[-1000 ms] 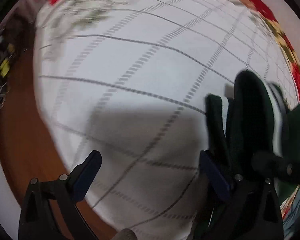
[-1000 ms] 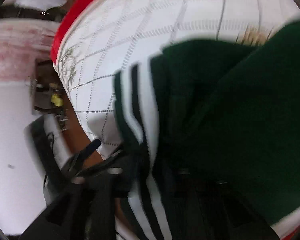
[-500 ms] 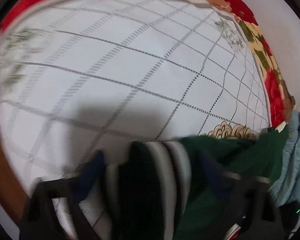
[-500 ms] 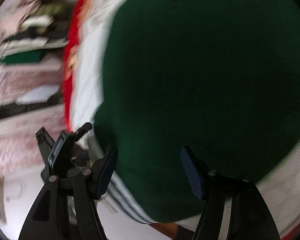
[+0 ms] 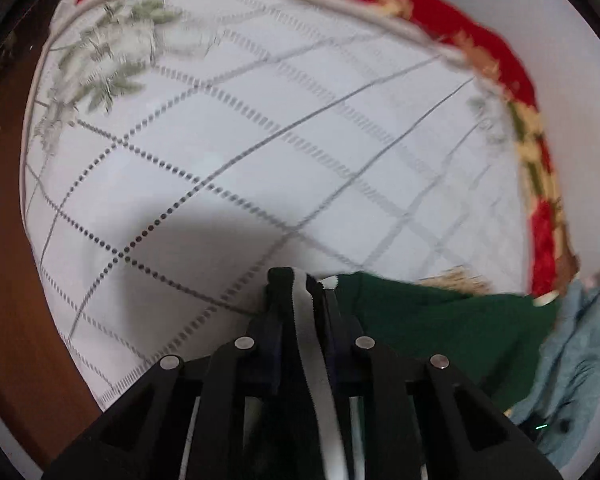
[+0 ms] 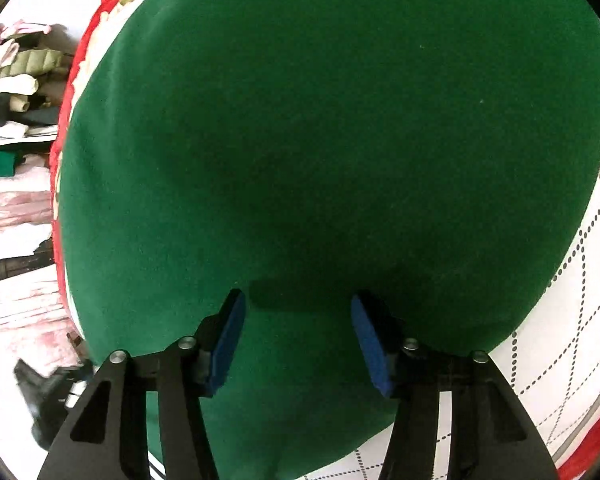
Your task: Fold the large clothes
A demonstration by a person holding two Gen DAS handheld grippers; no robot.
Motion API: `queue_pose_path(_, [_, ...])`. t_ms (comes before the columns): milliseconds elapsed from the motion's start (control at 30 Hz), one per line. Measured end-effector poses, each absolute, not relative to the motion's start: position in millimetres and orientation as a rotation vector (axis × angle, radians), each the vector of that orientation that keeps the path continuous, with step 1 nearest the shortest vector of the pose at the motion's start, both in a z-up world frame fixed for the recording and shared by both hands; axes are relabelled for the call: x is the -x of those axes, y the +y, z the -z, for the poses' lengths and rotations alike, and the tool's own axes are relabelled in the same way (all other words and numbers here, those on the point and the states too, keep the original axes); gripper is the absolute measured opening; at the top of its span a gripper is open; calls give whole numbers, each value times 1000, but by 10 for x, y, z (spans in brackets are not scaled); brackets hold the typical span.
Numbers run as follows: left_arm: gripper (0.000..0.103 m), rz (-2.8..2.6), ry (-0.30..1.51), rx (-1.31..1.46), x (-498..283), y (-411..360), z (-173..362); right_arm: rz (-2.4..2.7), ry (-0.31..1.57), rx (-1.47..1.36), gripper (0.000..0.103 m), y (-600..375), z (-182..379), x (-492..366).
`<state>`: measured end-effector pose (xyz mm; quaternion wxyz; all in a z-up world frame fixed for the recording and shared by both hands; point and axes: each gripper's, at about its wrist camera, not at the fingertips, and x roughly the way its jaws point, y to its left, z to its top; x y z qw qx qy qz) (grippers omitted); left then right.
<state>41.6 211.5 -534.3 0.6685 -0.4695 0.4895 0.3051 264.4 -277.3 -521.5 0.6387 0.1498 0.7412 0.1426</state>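
Green garment point(image 6: 332, 140) spread on the white grid-stitched bedcover point(image 5: 228, 148), over a red floral blanket point(image 5: 452, 12) showing at the bedcover's far edge. Left tool point(image 5: 300, 312) clamped nearly closed on the garment's striped ribbed hem point(image 5: 304, 320), presumably to anchor one corner for a fold. Right tool point(image 6: 296, 336) poised above the garment's plain middle, blue pads point(image 6: 228, 336) about half apart and closing, cloth between them but not yet pinched, likely seeking a second hold. Pale blue cloth point(image 5: 580, 360) bunched just beside the garment's right edge in the left wrist view. Stacked clothes point(image 6: 16, 80) well apart from the garment, beyond the blanket. Folding judged barely begun.
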Motion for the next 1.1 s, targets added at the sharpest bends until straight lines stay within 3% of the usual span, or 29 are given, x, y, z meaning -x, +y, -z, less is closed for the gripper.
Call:
queue_pose_path(133, [21,-654,1173,968,-581,2139,5337,-353,1719,-262,57,-2781,5089,-2637])
queue_pose_path(300, [24,-674,1243,806,-642,1999,4988,-351,1717,-389,58,-3133,4813,-2515])
queue_pose_path(333, [33,-675,1233,763,-656,1969,4914,-330,1710,-409,58,-3238,4757,-2483])
queue_pose_path(367, [52,-673,1222,735,-666,1924,4867,-301,1700,-430,58,-3362,4709,-2438])
queue_pose_path(400, [65,-677,1207,698,-693,1859,4778,-274,1691,-443,58,-3432,4688,-2381])
queue_pose_path(433, [86,-680,1198,677,-663,1810,4721,-247,1682,-462,58,-3540,4677,-2324])
queue_pose_path(467, [93,-672,1186,647,-704,1735,4670,-231,1677,-470,58,-3619,4680,-2304])
queue_pose_path(633, [93,-662,1234,492,-1044,1354,4766,-80,1583,-576,59,-4124,4822,-2583])
queue_pose_path(900, [97,-669,1353,349,-1455,1064,5417,32,1252,-947,85,-4879,5349,-3351])
queue_pose_path(933, [101,-672,1355,328,-1489,1072,5449,18,1221,-961,83,-4858,5367,-3420])
queue_pose_path(967, [102,-669,1354,312,-1528,1088,5463,-15,1190,-969,66,-4843,5364,-3513])
queue_pose_path(1000, [102,-667,1353,306,-1550,1105,5463,-20,1215,-953,59,-4811,5379,-3599])
queue_pose_path(1067, [102,-673,1354,300,-1597,1157,5454,-57,1207,-966,25,-4816,5364,-3642])
queue_pose_path(1100, [102,-672,1355,298,-1616,1179,5448,-75,1201,-982,21,-4863,5349,-3659])
